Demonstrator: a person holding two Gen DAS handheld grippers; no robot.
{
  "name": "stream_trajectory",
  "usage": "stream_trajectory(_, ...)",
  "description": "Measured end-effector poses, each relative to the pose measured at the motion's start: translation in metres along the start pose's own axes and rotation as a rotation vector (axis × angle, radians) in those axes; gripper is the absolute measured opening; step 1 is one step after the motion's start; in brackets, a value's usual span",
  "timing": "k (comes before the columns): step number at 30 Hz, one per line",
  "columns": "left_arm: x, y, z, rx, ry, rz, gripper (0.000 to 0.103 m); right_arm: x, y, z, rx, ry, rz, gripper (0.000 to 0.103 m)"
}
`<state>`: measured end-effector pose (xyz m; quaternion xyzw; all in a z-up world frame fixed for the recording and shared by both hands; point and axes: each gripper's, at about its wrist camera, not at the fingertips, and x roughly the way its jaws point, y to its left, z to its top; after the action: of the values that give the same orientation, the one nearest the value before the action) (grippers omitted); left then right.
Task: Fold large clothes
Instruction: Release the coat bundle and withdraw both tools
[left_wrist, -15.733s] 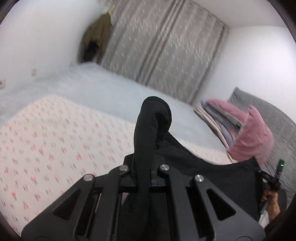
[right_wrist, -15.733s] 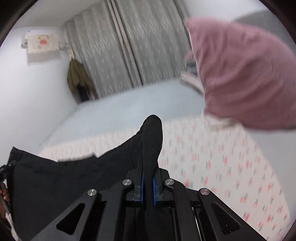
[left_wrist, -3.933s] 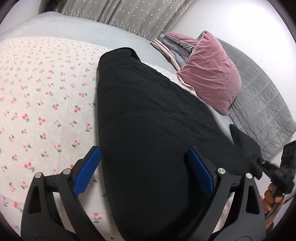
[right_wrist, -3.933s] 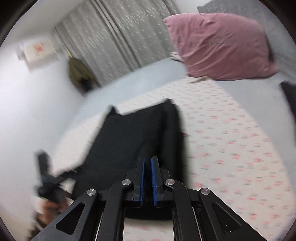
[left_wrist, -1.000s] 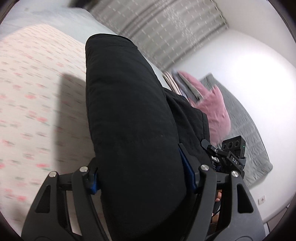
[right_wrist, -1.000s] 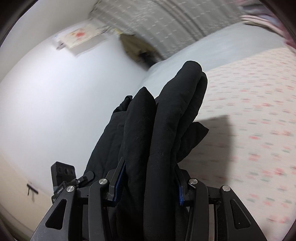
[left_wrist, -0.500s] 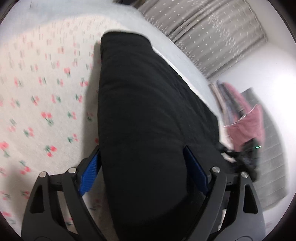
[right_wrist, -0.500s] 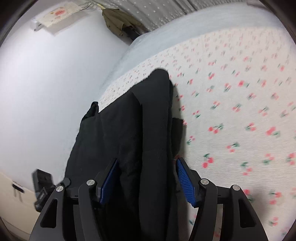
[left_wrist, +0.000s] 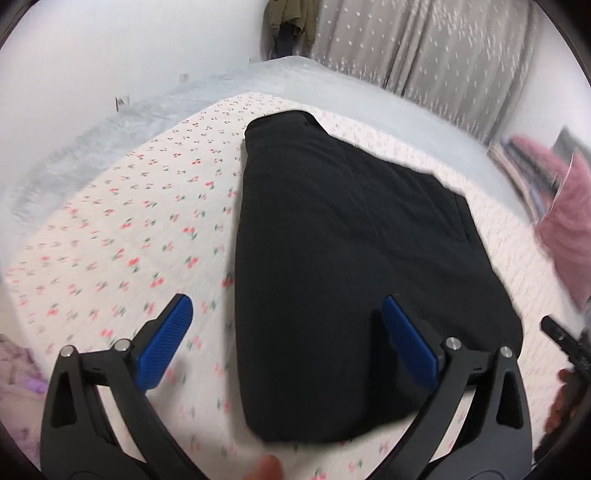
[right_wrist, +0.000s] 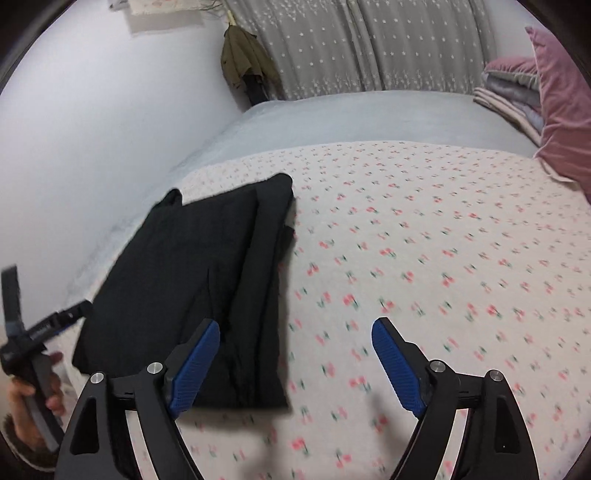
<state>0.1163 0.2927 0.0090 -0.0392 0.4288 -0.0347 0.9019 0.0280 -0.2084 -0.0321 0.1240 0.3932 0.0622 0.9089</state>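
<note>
A folded black garment (left_wrist: 354, 258) lies flat on the cherry-print bedspread (left_wrist: 129, 236). My left gripper (left_wrist: 288, 314) hovers over its near edge with the jaws still opening; the blue pads (left_wrist: 166, 339) stand clear of the cloth. In the right wrist view the same black garment (right_wrist: 207, 291) lies at the left, on the bedspread (right_wrist: 424, 258). My right gripper (right_wrist: 295, 347) hangs over the garment's right edge, its jaws also opening, and its blue pads (right_wrist: 397, 363) press on nothing.
A pink pillow (right_wrist: 561, 107) and stacked blankets (right_wrist: 509, 92) sit at the bed's far right. Grey curtains (right_wrist: 362, 48) and a hanging olive coat (right_wrist: 245, 61) line the far wall. A white wall (right_wrist: 92, 129) borders the bed's left side. A hand (right_wrist: 33, 406) holds the left gripper's handle.
Both grippers have let go of the black garment, which now lies flat on the bedspread. Their jaws have spread wider, and both have tilted down and drawn back from the cloth.
</note>
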Motion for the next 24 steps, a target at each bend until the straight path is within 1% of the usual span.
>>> stream_trajectory(3,-0.013,-0.009,-0.028,0.028,-0.013,0.054,0.102,-0.009,0.014,-0.019,-0.047,0.038,-0.060,0.087)
stream_trajectory(6,-0.026,-0.018,-0.048,0.020,-0.016,0.055,0.102,-0.026,0.028,-0.045,-0.075,0.060,-0.079,0.087)
stream_trajectory(9,-0.028,-0.030,-0.068,0.013,0.014,0.049,0.102,-0.023,0.046,-0.066,-0.120,0.076,-0.094,0.087)
stream_trajectory(12,-0.028,-0.040,-0.083,0.017,0.034,0.071,0.102,-0.021,0.061,-0.082,-0.166,0.067,-0.111,0.087)
stream_trajectory(14,-0.027,-0.044,-0.089,0.020,0.031,0.091,0.102,-0.020,0.067,-0.088,-0.180,0.064,-0.121,0.087)
stream_trajectory(17,-0.026,-0.051,-0.095,0.030,0.029,0.115,0.102,-0.011,0.071,-0.092,-0.206,0.084,-0.123,0.087)
stream_trajectory(21,-0.026,-0.056,-0.102,0.039,0.030,0.109,0.102,-0.010,0.069,-0.095,-0.222,0.081,-0.145,0.087)
stream_trajectory(24,-0.026,-0.061,-0.106,0.063,0.029,0.112,0.102,-0.008,0.065,-0.096,-0.218,0.091,-0.146,0.087)
